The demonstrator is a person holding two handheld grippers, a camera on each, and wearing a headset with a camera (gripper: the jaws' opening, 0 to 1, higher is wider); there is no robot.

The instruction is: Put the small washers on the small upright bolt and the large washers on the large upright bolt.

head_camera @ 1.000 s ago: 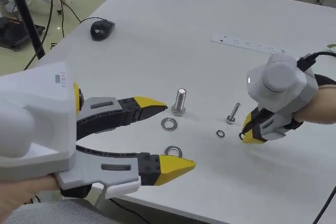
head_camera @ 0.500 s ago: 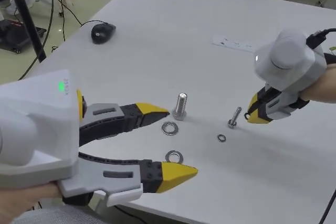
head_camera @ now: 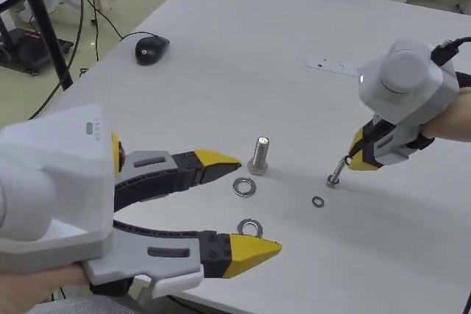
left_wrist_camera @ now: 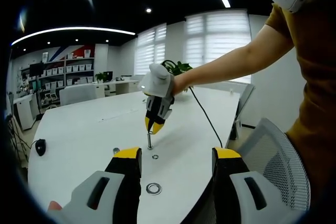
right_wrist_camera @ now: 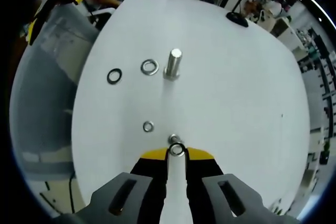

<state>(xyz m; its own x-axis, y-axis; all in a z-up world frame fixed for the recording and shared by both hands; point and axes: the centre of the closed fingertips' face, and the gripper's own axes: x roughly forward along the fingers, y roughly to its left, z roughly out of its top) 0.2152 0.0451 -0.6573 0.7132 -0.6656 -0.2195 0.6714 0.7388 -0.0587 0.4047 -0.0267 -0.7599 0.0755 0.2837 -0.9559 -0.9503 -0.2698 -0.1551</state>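
Observation:
The small bolt (head_camera: 335,175) stands upright on the white table (head_camera: 243,56), and the large bolt (head_camera: 259,155) stands to its left. My right gripper (head_camera: 353,162) hovers just over the small bolt's top, shut on a small washer (right_wrist_camera: 177,150) right above the bolt head (right_wrist_camera: 172,140). Another small washer (head_camera: 318,201) lies on the table near that bolt. Two large washers (head_camera: 243,187) (head_camera: 249,226) lie in front of the large bolt. My left gripper (head_camera: 246,204) is open and holds nothing, its yellow tips on either side of the large washers.
A black mouse (head_camera: 151,49) sits at the far left of the table, and a white power strip (head_camera: 335,66) lies at the back. The table's near edge runs just below the nearer large washer. A mesh office chair (left_wrist_camera: 273,161) stands beside the table.
My right gripper has risen from the table beside the loose small washer and moved over the top of the small bolt. The left gripper has stayed open in place.

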